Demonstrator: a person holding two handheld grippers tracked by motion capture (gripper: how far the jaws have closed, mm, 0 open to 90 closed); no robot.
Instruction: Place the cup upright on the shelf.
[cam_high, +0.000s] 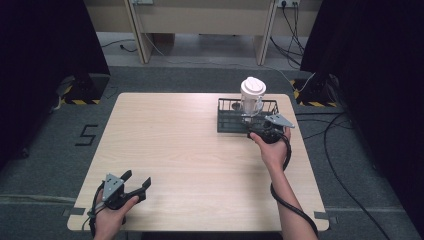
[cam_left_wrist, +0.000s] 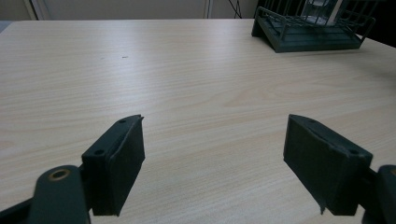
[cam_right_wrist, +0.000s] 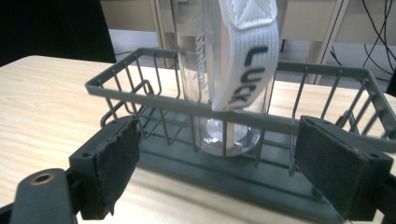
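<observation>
Table (cam_high: 200, 165): light wood top, rounded corners, bare ahead of the left tongs.

Left tongs (cam_high: 136, 184): held in the left hand (cam_high: 111, 216) over the table's near left corner. Jaws spread wide, nothing between them; in the left gripper view (cam_left_wrist: 214, 158) only bare wood shows in the gap. The hand is partly cut off by the bottom edge of the high view.

Right tongs (cam_high: 255, 125): held in the right hand (cam_high: 272, 150), right at the near wall of the basket. Jaws spread in the right gripper view (cam_right_wrist: 217, 165), one to each side of the basket's front, pinching nothing. From above the jaw tips are hard to make out against the dark wire.

Wire basket (cam_high: 227, 122): dark grey, far and to the right of the left tongs, its right end cut off in the left gripper view (cam_left_wrist: 299, 39).

Clear bottle (cam_high: 251, 97): upright inside the basket, straight ahead of the right tongs, white lid. Its top is cut off in the right gripper view (cam_right_wrist: 196, 70).

White strap (cam_right_wrist: 245, 56): hangs down the bottle's front, dark lettering reading "LUCK", the rest hidden behind the basket rim.
</observation>
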